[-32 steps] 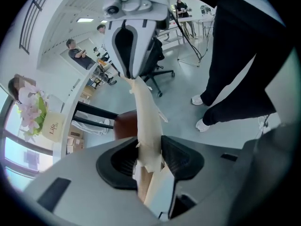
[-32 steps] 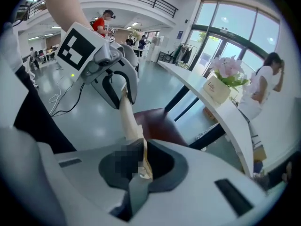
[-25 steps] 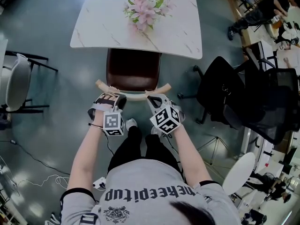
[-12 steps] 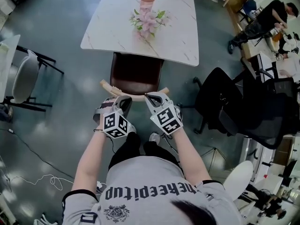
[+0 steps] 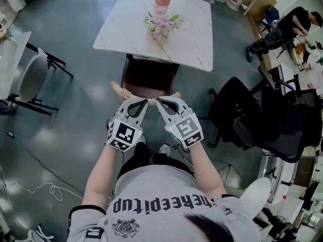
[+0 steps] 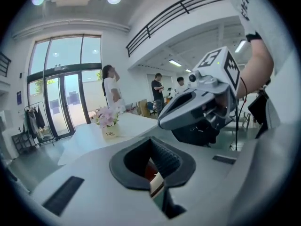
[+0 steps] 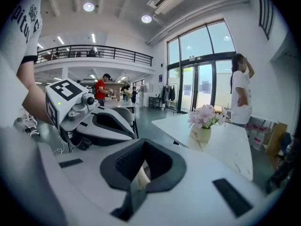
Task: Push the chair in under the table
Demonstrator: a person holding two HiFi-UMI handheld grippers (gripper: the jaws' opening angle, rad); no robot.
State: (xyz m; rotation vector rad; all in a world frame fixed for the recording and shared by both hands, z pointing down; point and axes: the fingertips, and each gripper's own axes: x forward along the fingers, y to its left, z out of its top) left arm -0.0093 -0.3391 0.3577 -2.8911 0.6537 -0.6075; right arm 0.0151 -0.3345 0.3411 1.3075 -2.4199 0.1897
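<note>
My left gripper and my right gripper were side by side in front of me, with the tips nearly meeting. The jaws of both were closed, with nothing between them. The chair stood straight ahead, its dark seat partly under the near edge of the white table and its curved pale backrest outside, just beyond my tips. A pot of pink flowers stood on the table

Brown-seated chair tucked partly under white marble table.
</note>
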